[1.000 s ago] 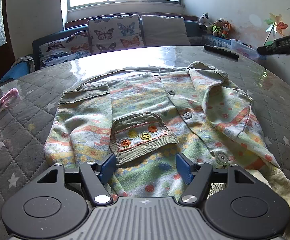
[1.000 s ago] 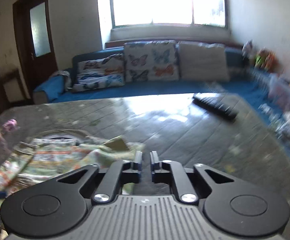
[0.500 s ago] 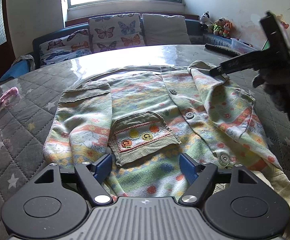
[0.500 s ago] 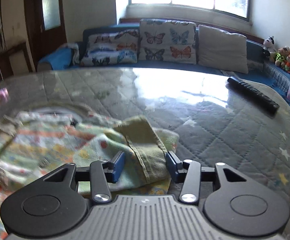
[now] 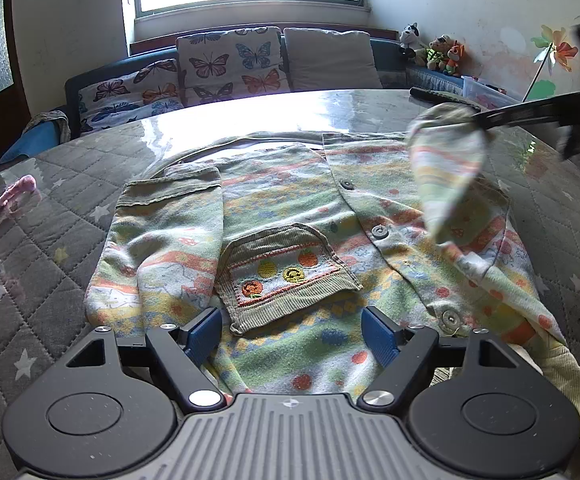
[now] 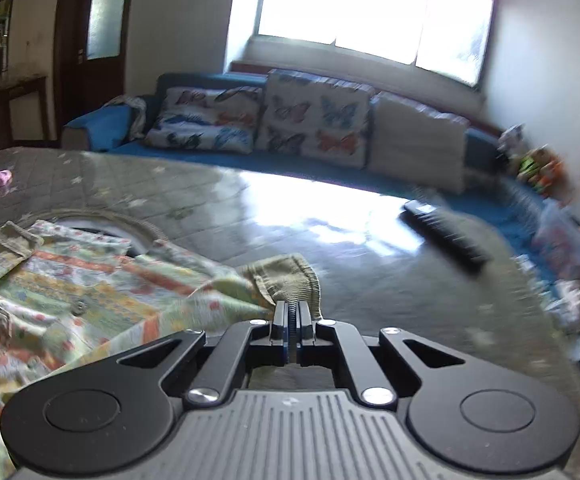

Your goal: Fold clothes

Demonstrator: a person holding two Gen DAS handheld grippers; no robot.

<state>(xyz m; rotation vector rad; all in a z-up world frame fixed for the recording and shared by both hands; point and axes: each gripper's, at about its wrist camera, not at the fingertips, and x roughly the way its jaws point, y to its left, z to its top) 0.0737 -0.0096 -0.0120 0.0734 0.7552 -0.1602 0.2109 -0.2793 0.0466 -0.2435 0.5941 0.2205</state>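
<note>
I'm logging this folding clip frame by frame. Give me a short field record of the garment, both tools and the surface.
garment: patterned cardigan, spread front up
left sleeve: folded onto the front
right sleeve cuff: lifted off the garment
right tool: shut on the cuff
left tool: open, over the hem, holding nothing
surface: quilted grey table cover

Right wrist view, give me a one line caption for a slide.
Right gripper shut on the cardigan's sleeve cuff, lifting it above the quilted table, remote beyond.
</note>
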